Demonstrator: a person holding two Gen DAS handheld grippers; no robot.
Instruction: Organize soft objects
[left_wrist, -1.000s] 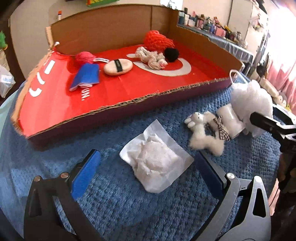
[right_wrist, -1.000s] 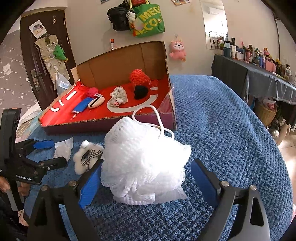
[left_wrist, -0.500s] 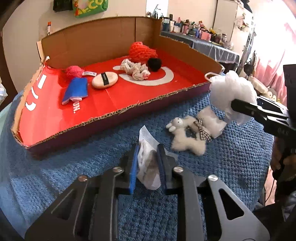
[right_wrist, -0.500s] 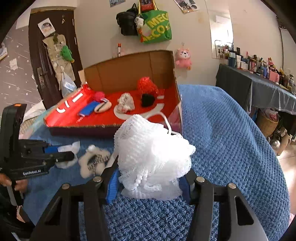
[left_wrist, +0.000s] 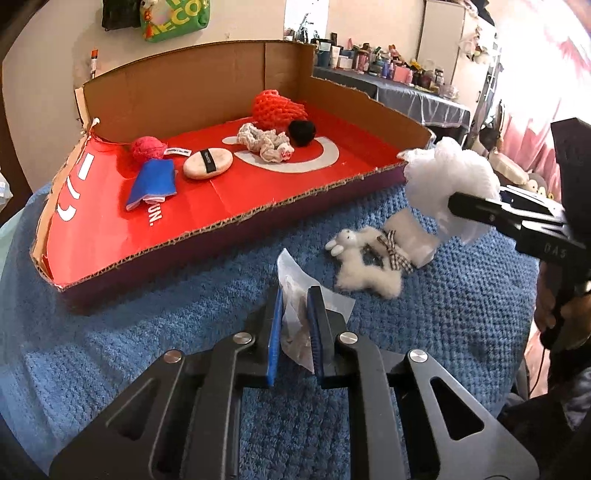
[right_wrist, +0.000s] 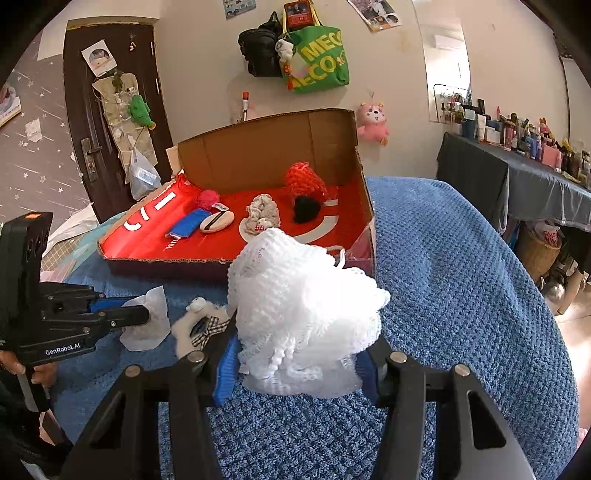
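My left gripper (left_wrist: 296, 295) is shut on a clear packet of white fluff (left_wrist: 295, 280) and holds it just above the blue blanket. My right gripper (right_wrist: 295, 354) is shut on a white mesh bath pouf (right_wrist: 303, 306), lifted off the blanket; the pouf also shows in the left wrist view (left_wrist: 448, 184). A white fluffy toy with a checked bow (left_wrist: 369, 258) lies on the blanket between the grippers. The open red-lined cardboard box (left_wrist: 229, 210) stands beyond, holding several soft items.
In the box lie a red knitted piece (left_wrist: 277, 109), black pompom (left_wrist: 302, 132), cream scrunchie (left_wrist: 264, 142), powder puff (left_wrist: 208, 164), blue cloth (left_wrist: 153, 181) and pink ball (left_wrist: 147, 147). A cluttered dark table (right_wrist: 517, 166) stands at the right. The blanket (right_wrist: 461, 277) slopes down right.
Both grippers closed, the left on the packet and the right on the pouf, and both have lifted their loads off the blanket toward the box.
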